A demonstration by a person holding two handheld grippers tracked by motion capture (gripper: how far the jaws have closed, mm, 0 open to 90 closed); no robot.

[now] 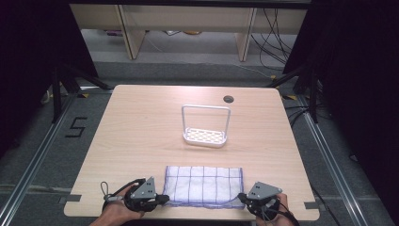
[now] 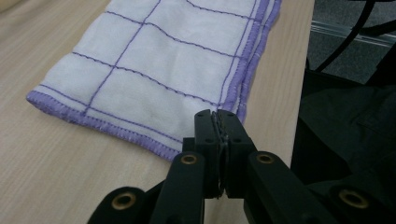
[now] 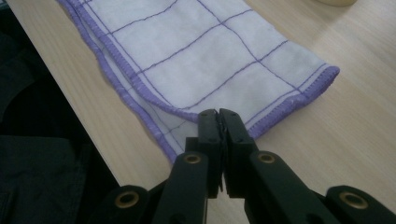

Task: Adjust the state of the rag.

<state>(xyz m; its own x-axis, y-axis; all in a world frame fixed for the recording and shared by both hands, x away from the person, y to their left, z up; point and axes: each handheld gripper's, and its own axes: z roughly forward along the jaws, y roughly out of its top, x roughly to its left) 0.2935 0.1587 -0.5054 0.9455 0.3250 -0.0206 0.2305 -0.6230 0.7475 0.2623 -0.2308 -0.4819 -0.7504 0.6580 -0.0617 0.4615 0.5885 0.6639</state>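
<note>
— One cloth (image 1: 203, 185) is lying folded at the table's (image 1: 141, 127) near edge, between the left gripper (image 2: 218, 113) and the right gripper (image 3: 219, 112).

— Are they pinching anything?

— No, both pairs of jaws are pressing together, empty. It's looking soft, light and floppy; I'd be grabbing the near corners. One white rack (image 1: 206, 126) is standing beyond.

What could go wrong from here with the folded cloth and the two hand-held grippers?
1. Both hand-held grippers, left and right, are shut at the near corners of the cloth; if opened too little, they may catch only one layer.
2. The cloth lies close to the table edge, so a tug toward the person may drag it off.
</note>
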